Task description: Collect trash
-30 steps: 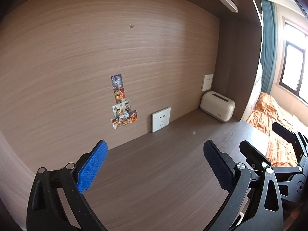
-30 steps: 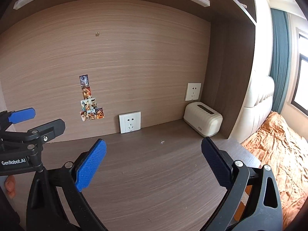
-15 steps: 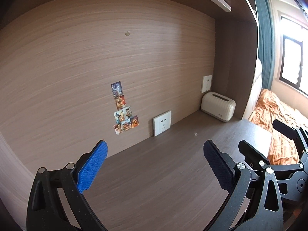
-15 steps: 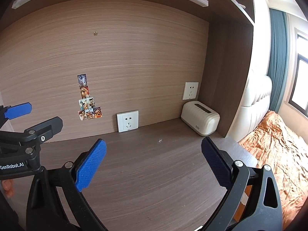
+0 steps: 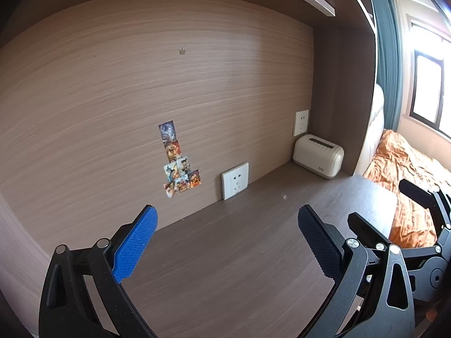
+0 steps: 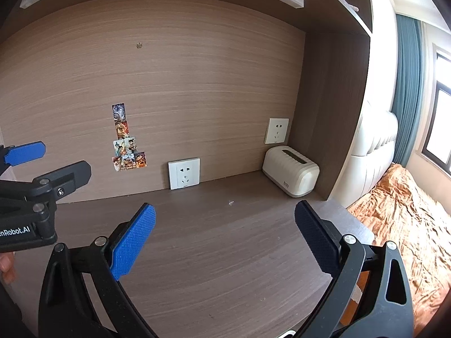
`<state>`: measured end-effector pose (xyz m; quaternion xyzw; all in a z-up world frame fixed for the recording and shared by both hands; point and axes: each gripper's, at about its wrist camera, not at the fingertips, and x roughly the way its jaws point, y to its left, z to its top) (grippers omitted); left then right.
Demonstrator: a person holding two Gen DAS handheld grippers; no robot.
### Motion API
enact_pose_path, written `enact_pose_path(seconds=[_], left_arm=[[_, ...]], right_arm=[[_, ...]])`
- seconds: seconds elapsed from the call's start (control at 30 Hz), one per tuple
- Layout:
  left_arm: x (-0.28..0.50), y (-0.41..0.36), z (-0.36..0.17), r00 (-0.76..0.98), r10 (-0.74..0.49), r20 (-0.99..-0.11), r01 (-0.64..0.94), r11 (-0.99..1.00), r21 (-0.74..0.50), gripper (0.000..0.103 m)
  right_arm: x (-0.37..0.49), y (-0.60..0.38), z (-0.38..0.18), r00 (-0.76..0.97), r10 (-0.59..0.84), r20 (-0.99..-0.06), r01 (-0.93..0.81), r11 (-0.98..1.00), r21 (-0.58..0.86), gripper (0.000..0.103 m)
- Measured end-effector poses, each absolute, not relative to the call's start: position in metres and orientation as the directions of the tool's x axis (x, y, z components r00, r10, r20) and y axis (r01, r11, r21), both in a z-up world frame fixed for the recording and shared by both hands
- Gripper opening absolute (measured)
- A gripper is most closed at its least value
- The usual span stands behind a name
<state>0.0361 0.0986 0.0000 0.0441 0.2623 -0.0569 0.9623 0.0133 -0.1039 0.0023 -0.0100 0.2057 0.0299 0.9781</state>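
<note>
A tiny pale scrap lies on the dark wooden desk, toward the back right. My left gripper hovers over the desk's near left part, open, with nothing between its blue pads. My right gripper is open and empty too, over the desk's near middle. In the left wrist view the right gripper shows at the right edge; in the right wrist view the left gripper shows at the left edge.
A cream tissue box stands in the back right corner. Two white wall sockets and several stickers are on the wood back panel. A bed with orange bedding lies right of the desk.
Both grippers have tilted and pulled back slightly, so the back wall and desk sit a little lower and farther in view. Both stay open.
</note>
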Motion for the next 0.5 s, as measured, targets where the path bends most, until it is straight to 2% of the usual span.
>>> enact_pose_path(seconds=[0.5], left_arm=[[0.0400, 0.0901, -0.0009, 0.854, -0.099, -0.511, 0.147, 0.988, 0.053, 0.098]], right_arm=[[0.0116, -0.1135, 0.0026, 0.917, 0.041, -0.397, -0.045, 0.999, -0.001, 0.098]])
